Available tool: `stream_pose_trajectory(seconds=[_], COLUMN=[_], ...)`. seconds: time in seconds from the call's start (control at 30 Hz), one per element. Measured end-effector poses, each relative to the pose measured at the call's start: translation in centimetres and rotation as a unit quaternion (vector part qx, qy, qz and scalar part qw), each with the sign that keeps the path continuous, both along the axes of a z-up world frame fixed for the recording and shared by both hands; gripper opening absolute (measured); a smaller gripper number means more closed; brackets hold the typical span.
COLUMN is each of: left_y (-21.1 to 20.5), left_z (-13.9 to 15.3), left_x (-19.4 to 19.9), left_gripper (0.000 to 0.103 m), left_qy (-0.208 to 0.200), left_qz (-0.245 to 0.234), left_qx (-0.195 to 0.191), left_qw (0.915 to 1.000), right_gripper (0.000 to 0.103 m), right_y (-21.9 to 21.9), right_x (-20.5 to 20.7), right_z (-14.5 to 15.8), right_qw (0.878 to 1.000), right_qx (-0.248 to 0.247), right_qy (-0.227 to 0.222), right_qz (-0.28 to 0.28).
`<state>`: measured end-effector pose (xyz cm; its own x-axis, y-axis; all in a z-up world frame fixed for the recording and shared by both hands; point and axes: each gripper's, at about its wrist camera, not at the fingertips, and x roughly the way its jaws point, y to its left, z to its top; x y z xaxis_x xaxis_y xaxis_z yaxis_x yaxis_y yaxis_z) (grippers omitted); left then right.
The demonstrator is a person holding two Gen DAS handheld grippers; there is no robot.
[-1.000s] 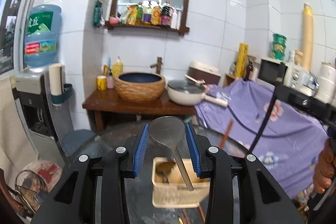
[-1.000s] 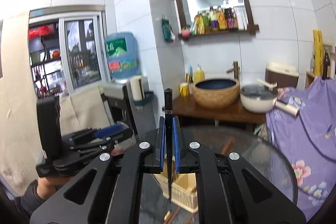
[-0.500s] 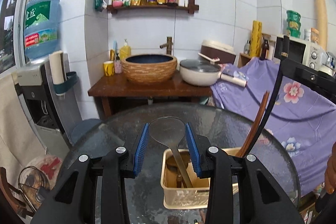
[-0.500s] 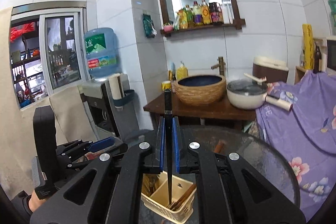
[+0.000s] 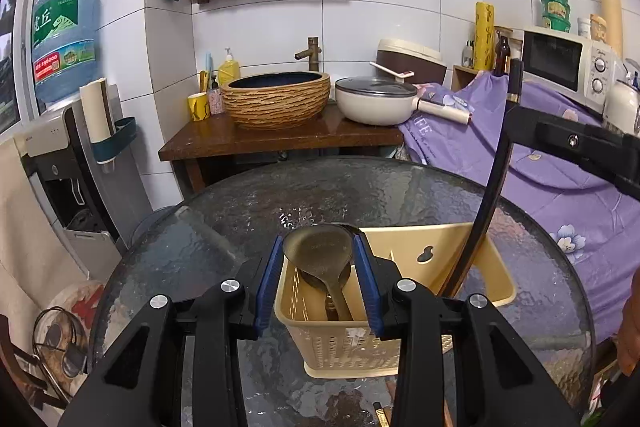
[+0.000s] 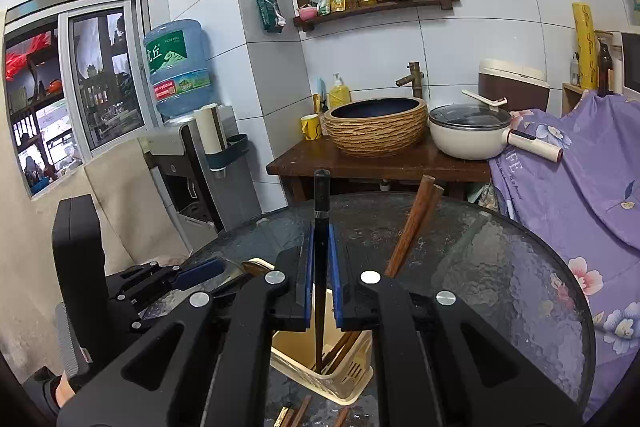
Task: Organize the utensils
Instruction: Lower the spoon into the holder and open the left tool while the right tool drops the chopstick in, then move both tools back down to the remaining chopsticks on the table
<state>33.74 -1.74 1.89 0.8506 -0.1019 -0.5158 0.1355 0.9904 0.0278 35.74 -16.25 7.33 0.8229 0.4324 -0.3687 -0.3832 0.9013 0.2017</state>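
Both grippers have come down toward the beige utensil basket, which now fills far more of the left wrist view than a second ago. The left gripper is clamped on a metal ladle: its bowl sits between the blue pads, its handle running down into the basket's near compartment. The right gripper is closed on a pair of black chopsticks, held upright, their tops standing above the fingertips and their lower ends reaching down inside the basket; whether they touch its floor is hard to tell. Brown wooden chopsticks lean tilted in the same basket, just to the right of the black ones. The basket stands on a round glass table. More chopstick ends lie on the glass near the bottom edge.
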Motion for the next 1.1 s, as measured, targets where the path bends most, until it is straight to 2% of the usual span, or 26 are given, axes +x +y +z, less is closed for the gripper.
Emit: stream_pose_trajectory(seconds=[0.37, 0.43, 0.5, 0.53, 0.57, 0.6, 0.67, 0.7, 0.87, 0.97, 1.1], left_y=[-0.8, -0.9, -1.0, -1.0, -1.1, -1.1, -1.3, -1.3, -0.2, 0.8, 1.2], left_z=[-0.9, -0.8, -0.4, -0.1, 0.1, 0.3, 0.6, 0.6, 0.1, -0.9, -3.1], left_x=[-0.2, -0.3, -0.8, -1.2, -1.7, -2.2, -3.4, -3.8, -6.8, -8.6, -10.6], left_gripper=[0.036, 0.040, 0.053, 0.057, 0.061, 0.063, 0.070, 0.075, 0.080, 0.082, 0.083], left_qy=[0.000, -0.004, -0.011, -0.020, -0.028, -0.033, -0.045, -0.049, -0.050, -0.036, -0.012], left_qz=[-0.007, -0.006, -0.008, -0.008, -0.007, -0.007, -0.010, -0.010, -0.005, 0.006, 0.007], left_qx=[0.016, 0.021, 0.023, 0.025, 0.028, 0.030, 0.036, 0.038, 0.024, 0.005, 0.006], left_qw=[0.9998, 0.9998, 0.9996, 0.9995, 0.9992, 0.9990, 0.9983, 0.9980, 0.9985, 0.9993, 0.9999], right_gripper=[0.008, 0.008, 0.009, 0.010, 0.020, 0.039, 0.055, 0.055, 0.056, 0.059, 0.061], right_y=[-0.1, -0.2, -0.2, -0.3, -0.3, -0.4, -1.0, -1.0, -1.5, -1.3, -0.6], right_x=[-0.1, -0.1, -0.4, -0.6, -1.0, -1.3, -2.6, -3.1, -6.2, -8.1, -9.4], right_z=[-0.3, -0.3, -0.1, 0.1, 0.2, 0.4, 0.8, 0.9, 0.6, -0.8, -4.2], right_qw=[1.000, 1.000, 1.000, 1.000, 0.999, 0.999, 0.998, 0.997, 0.996, 0.997, 0.997], right_qx=[-0.009, -0.008, -0.014, -0.018, -0.018, -0.015, -0.007, -0.010, -0.031, -0.045, -0.075], right_qy=[-0.003, -0.005, -0.014, -0.023, -0.030, -0.038, -0.062, -0.067, -0.078, -0.063, -0.020], right_qz=[-0.007, -0.007, -0.009, -0.010, -0.009, -0.010, -0.019, -0.021, -0.031, -0.018, -0.011])
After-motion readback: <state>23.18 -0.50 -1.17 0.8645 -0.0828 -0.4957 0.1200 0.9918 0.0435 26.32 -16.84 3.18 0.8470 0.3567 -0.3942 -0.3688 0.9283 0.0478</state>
